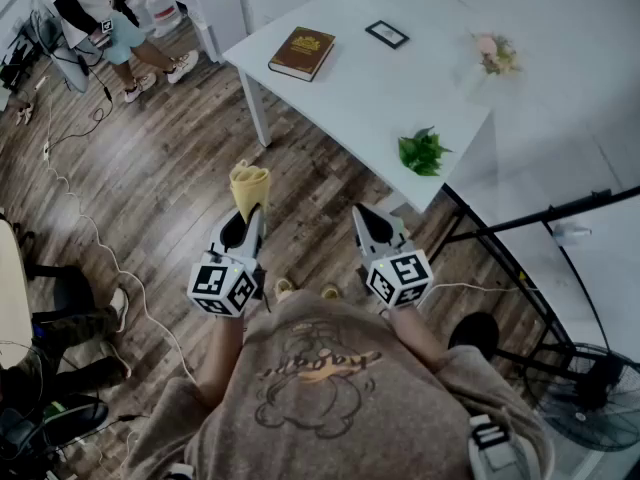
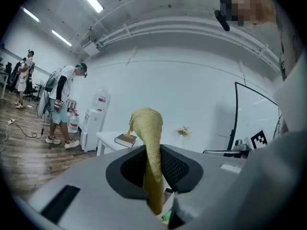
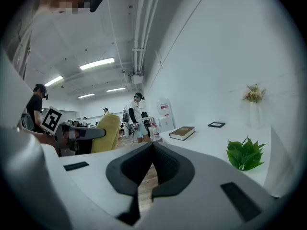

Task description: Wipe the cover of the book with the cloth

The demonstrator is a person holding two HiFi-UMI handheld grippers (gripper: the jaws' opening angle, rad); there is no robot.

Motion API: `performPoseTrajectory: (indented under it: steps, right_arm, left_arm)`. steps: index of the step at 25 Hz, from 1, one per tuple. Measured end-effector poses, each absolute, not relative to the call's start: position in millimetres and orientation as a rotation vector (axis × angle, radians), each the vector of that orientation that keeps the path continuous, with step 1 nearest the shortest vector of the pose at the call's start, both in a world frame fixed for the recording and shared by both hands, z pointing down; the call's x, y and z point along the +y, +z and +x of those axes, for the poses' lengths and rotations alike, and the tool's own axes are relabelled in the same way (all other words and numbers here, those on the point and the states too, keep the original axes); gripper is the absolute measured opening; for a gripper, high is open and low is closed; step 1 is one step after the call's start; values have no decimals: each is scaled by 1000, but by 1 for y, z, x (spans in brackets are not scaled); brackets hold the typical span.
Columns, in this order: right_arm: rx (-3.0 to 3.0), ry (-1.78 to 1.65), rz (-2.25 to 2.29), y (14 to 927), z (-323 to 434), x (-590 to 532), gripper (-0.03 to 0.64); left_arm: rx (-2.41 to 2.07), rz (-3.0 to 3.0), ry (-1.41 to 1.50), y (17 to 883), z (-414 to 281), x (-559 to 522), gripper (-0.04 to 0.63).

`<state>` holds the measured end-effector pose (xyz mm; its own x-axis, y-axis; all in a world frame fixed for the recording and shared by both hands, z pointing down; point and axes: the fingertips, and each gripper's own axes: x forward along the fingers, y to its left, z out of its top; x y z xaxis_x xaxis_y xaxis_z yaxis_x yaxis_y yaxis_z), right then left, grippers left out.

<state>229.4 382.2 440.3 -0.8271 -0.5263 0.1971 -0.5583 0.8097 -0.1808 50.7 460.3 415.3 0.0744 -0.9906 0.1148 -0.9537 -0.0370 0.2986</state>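
Note:
A brown book [image 1: 302,52] with a gold emblem lies near the far left corner of the white table [image 1: 350,98]; it also shows small in the left gripper view [image 2: 125,139] and in the right gripper view [image 3: 183,132]. My left gripper [image 1: 250,208] is shut on a yellow cloth [image 1: 249,184], which sticks up from the jaws [image 2: 147,143]. My right gripper [image 1: 368,220] is shut with nothing in it [image 3: 151,150]. Both grippers hang over the wooden floor, well short of the table.
On the table are a small black frame [image 1: 387,34], a vase of pale flowers [image 1: 494,55] and a green leafy plant [image 1: 421,152] at the near corner. A person [image 1: 98,23] stands by a water dispenser [image 1: 217,8] at far left. A fan [image 1: 592,400] and black stand [image 1: 540,218] are at right.

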Motion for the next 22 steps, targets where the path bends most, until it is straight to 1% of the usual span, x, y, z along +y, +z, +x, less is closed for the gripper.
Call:
performPoseTrajectory:
  steps: [13, 22]
  right_arm:
    - [-2857, 344, 898, 439, 222, 374, -9]
    - [-2833, 381, 941, 448, 196, 364, -9]
  left_arm:
    - [-1930, 2070, -171, 417, 41, 456, 61]
    - [-1885, 2095, -154, 425, 16, 442, 61]
